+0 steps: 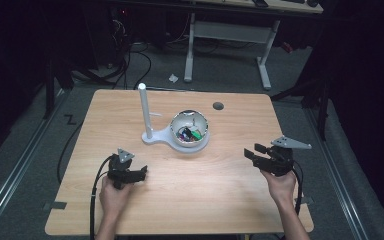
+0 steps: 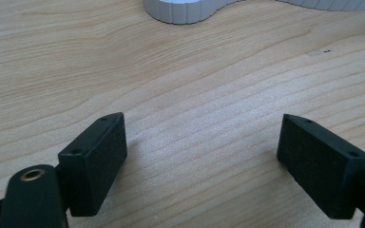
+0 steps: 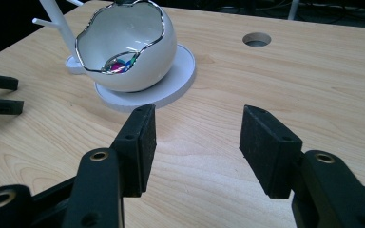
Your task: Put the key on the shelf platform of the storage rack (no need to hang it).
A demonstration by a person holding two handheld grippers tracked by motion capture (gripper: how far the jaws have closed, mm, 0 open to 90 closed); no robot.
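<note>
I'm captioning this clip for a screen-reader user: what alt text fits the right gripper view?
Two open black jaws of the right gripper hover over a wooden table, aimed at a white egg-shaped bowl holding small colourful items on a white stand. The left gripper's tips show at the left edge.

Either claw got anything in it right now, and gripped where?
Nothing is held. The left claw and right claw are both open over bare table.

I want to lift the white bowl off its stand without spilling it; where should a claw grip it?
Grip the bowl at its wavy rim from above, one jaw inside and one outside. Its round body looks too wide and smooth to span, and the right claw, open, faces it.
</note>
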